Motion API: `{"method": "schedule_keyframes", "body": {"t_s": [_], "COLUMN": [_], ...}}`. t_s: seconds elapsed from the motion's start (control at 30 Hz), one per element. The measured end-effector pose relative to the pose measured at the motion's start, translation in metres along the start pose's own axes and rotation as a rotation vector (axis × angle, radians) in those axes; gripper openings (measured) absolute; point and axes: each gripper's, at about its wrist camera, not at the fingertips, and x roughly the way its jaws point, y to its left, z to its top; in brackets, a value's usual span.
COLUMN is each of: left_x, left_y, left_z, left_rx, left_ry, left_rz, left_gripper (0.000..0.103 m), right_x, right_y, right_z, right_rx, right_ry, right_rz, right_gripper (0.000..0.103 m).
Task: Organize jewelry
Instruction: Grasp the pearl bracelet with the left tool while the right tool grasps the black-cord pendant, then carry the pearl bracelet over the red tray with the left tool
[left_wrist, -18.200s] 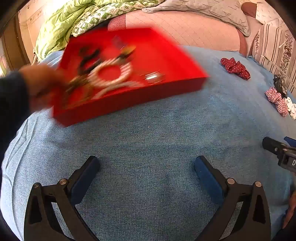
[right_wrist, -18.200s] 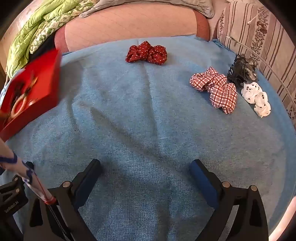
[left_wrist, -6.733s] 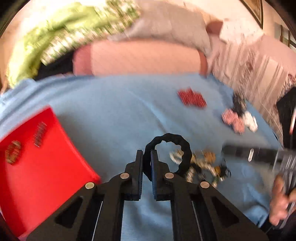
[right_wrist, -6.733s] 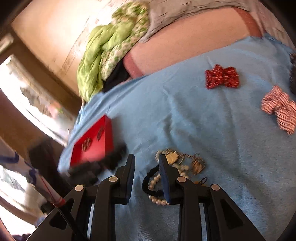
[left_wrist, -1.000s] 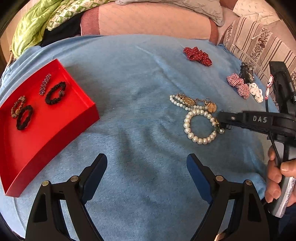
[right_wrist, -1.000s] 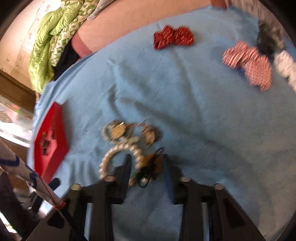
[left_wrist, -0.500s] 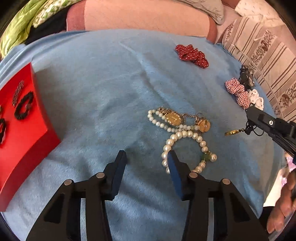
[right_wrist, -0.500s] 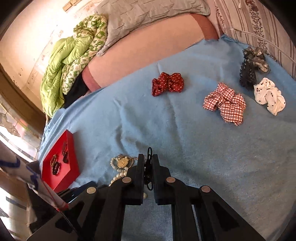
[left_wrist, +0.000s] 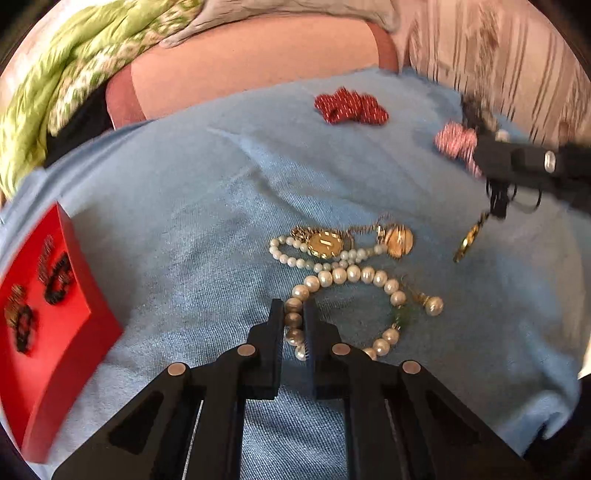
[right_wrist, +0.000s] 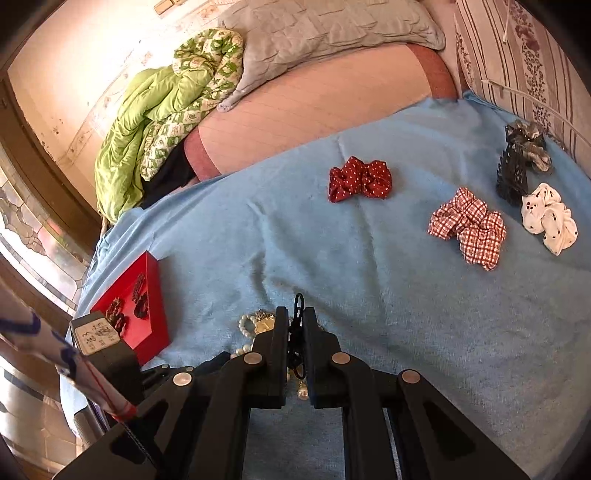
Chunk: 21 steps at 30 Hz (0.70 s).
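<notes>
My left gripper (left_wrist: 294, 317) is shut on the large pearl bracelet (left_wrist: 354, 275), which lies on the blue blanket. A thin pearl strand (left_wrist: 284, 256) and gold pendants (left_wrist: 325, 243) lie just beyond it. My right gripper (right_wrist: 295, 325) is shut on a black cord necklace (right_wrist: 297, 302) with a gold pendant (left_wrist: 467, 242) hanging below it, lifted above the blanket; this gripper also shows at the right of the left wrist view (left_wrist: 491, 160). The red tray (left_wrist: 55, 332) at the left holds several dark bracelets (left_wrist: 57, 280); it also shows in the right wrist view (right_wrist: 144, 295).
A red dotted scrunchie (right_wrist: 360, 179), a checked scrunchie (right_wrist: 469, 227), a white scrunchie (right_wrist: 550, 218) and a black hair claw (right_wrist: 517, 166) lie at the far right. Pillows and a green quilt (right_wrist: 159, 118) are at the back.
My left gripper has moved forward and closed on the large pearl bracelet. My right gripper has lifted the black cord necklace higher and further right.
</notes>
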Motion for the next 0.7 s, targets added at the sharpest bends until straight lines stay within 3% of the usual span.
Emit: {"method": "schedule_keyframes", "body": {"t_s": [0.1, 0.2, 0.3, 0.7], "left_x": [-0.018, -0.049, -0.07, -0.09], "left_y": [0.014, 0.028, 0.043, 0.081], "left_z": [0.003, 0.004, 0.003, -0.004], "left_rx": [-0.038, -0.057, -0.087, -0.128], "left_ry": [-0.072, -0.187, -0.25, -0.267], "left_rz": [-0.018, 0.007, 0.028, 0.091], "left_gripper": [0.009, 0.009, 0.009, 0.009], "right_x": [-0.003, -0.007, -0.008, 0.0], "right_y": [0.002, 0.012, 0.027, 0.064], "right_z": [0.001, 0.002, 0.0, -0.007], "right_rx": [-0.005, -0.026, -0.074, -0.16], "right_ry": [-0.02, -0.046, -0.064, -0.066], "right_rz": [0.019, 0.057, 0.1, 0.157], "right_gripper": [0.009, 0.009, 0.008, 0.009]}}
